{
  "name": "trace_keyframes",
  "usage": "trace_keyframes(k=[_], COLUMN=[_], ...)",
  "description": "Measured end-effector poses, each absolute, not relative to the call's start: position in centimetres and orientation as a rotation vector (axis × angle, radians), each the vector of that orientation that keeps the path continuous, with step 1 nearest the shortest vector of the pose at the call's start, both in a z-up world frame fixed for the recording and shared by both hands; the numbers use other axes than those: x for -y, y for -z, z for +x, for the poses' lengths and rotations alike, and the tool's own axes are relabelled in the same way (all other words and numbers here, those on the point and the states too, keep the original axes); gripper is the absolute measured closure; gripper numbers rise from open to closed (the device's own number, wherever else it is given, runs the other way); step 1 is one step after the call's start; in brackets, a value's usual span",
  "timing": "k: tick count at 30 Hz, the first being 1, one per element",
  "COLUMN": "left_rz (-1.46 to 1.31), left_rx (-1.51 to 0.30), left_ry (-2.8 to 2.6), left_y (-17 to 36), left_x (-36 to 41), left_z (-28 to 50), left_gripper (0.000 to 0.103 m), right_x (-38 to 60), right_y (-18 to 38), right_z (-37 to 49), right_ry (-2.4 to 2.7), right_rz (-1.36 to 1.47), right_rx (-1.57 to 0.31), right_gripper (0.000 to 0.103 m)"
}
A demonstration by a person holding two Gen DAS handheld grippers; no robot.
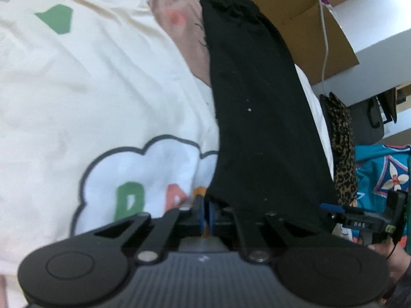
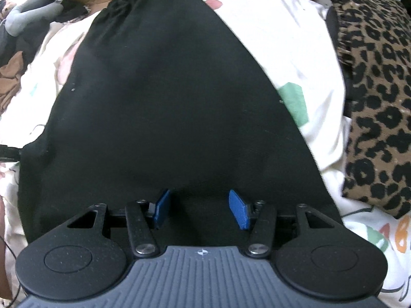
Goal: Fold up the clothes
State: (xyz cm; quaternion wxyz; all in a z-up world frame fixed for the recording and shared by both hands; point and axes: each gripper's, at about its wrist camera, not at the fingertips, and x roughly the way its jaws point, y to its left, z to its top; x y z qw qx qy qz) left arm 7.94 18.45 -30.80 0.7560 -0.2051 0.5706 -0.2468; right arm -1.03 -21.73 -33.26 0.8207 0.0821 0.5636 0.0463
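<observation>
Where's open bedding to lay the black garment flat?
Free: cream printed sheet left of the black garment, between the green patch and cloud print. Crowded: leopard-print fabric on its right, cardboard box behind, dark clothes pile far left.

A cream printed sheet (image 1: 90,82) covers the bed. Behind it stands brown cardboard (image 1: 295,7), with a white cable (image 1: 325,38) hanging across it. A pale wall (image 1: 380,25) rises beyond. A leopard-print pillow (image 2: 372,89) lies at the bed's edge.

A home bedroom: printed bedsheet (image 1: 90,82), leopard-print cushion (image 2: 372,89), strewn clothes (image 2: 15,59).
</observation>
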Motion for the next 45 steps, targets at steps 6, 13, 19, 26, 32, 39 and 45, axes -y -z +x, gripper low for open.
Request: trace_keyframes(k=[6, 13, 19, 26, 32, 39, 45], left_rz=[-0.406, -0.35, -0.316, -0.221, -0.154, -0.125, -0.086], left_rx=[-1.231, -1.2, -1.177, -1.211, -1.222, -1.246, -1.29], left_ry=[0.514, 0.489, 0.576, 0.662, 0.7, 0.826, 0.925], left_y=[30.2, 28.3, 27.5, 28.6, 29.3, 28.5, 28.7], left_x=[-19.2, -19.7, -17.1, -14.2, -13.0, -12.1, -11.1], left_z=[7.3, 7.2, 7.6, 6.9, 5.5, 3.7, 1.4], left_gripper=[0.102, 0.101, 0.095, 0.095, 0.093, 0.085, 0.085], right_x=[23.0, 23.6, 23.5, 23.5, 23.6, 24.2, 24.9], right_y=[33.4, 33.3, 33.3, 33.4, 33.4, 33.2, 33.0], right_z=[-1.2, -1.2, -0.8, -0.9, -0.9, -1.4, -1.9], right_ry=[-0.073, -0.048, -0.037, -0.04, -0.043, -0.023, 0.01], right_rz=[0.173, 0.169, 0.157, 0.151, 0.151, 0.165, 0.176], right_rx=[-1.199, -1.203, -1.203, -1.2, -1.2, -1.2, -1.195], right_gripper=[0.053, 0.059, 0.059, 0.058, 0.059, 0.058, 0.058])
